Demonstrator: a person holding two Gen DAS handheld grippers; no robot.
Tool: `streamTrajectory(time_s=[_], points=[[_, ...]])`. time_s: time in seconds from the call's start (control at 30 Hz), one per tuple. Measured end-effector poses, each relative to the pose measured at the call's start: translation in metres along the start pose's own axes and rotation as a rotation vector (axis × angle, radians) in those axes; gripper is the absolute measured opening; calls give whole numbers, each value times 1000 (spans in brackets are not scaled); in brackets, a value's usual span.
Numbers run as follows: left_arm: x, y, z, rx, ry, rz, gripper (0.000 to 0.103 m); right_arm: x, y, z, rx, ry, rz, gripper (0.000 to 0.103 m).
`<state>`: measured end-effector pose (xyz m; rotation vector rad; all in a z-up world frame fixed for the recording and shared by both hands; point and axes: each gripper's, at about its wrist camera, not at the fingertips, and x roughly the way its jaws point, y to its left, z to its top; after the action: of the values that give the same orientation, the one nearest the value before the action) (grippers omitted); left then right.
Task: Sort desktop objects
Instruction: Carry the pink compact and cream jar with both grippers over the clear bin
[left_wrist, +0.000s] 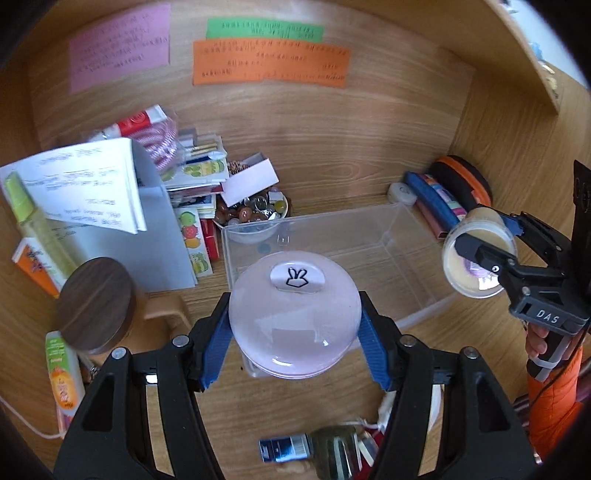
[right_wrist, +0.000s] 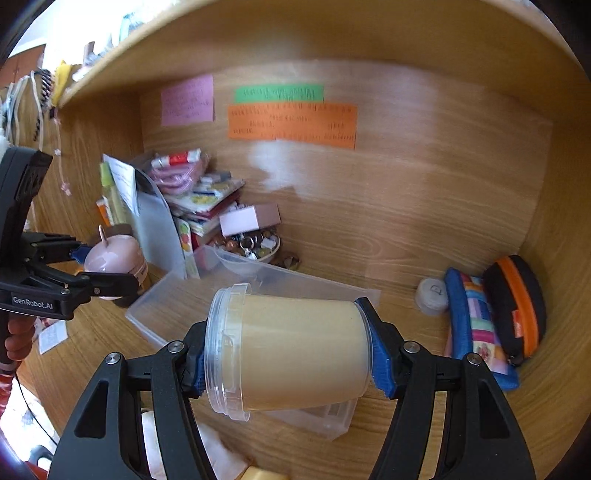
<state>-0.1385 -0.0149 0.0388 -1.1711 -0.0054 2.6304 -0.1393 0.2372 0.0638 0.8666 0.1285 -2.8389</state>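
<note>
My left gripper (left_wrist: 294, 328) is shut on a round pink jar (left_wrist: 294, 317) with a rabbit mark on its lid, held above the near edge of a clear plastic bin (left_wrist: 402, 258). The same jar (right_wrist: 114, 264) and left gripper (right_wrist: 107, 269) show at the left of the right wrist view. My right gripper (right_wrist: 288, 354) is shut on a clear tub of beige cream (right_wrist: 291, 350), held on its side above the bin (right_wrist: 177, 306). In the left wrist view that tub (left_wrist: 478, 254) and right gripper (left_wrist: 484, 243) hang over the bin's right end.
A leaning paper stack (left_wrist: 92, 192), sticker sheets and a bowl of trinkets (left_wrist: 255, 214) crowd the back left. A dark wooden lid (left_wrist: 96, 302) sits at left. Pencil cases (right_wrist: 480, 325) and a black-orange pouch (right_wrist: 517, 306) lie at the right wall. Coloured notes (left_wrist: 269, 66) hang on the back panel.
</note>
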Motion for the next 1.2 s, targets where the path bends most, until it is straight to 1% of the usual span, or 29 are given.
streamTrajectory(time_s=[0.2, 0.33, 0.5, 0.73, 0.9, 1.13, 1.2], points=[[31, 5, 13, 6, 60, -14, 63, 46, -11, 5, -10, 96, 21, 62], [52, 4, 19, 22, 98, -24, 63, 71, -15, 2, -17, 167, 36, 63], [78, -4, 23, 55, 146, -9, 63, 98, -15, -2, -52, 236, 44, 62], [107, -12, 19, 99, 204, 17, 63, 120, -11, -4, -115, 308, 55, 62], [121, -13, 17, 118, 239, 23, 63, 133, -4, -7, -183, 357, 41, 62], [134, -24, 17, 174, 257, 51, 63, 143, 8, -11, -271, 429, 36, 62], [136, -26, 17, 183, 263, 46, 63, 144, 9, -12, -285, 442, 41, 62]])
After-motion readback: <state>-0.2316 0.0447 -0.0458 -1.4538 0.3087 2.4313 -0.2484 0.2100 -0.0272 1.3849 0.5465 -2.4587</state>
